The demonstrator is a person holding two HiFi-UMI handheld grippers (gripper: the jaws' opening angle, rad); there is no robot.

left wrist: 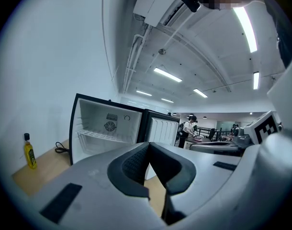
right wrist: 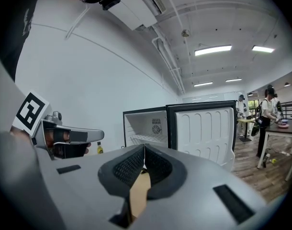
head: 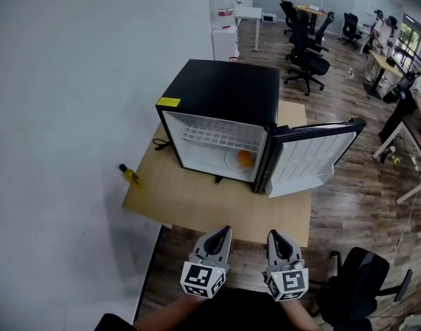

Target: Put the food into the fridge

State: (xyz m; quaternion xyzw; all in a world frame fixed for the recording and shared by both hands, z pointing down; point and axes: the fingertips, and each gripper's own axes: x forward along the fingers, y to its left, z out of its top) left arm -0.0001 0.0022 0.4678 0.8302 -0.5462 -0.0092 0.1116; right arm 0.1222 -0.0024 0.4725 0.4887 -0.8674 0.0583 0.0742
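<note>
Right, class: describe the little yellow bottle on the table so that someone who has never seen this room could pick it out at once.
Find the wooden table carrying the black mini fridge with its door open. Look left of the fridge, to the table edge by the white wall. The bottle stands there alone: yellow with a dark cap, unlike the black cable nearby.
</note>
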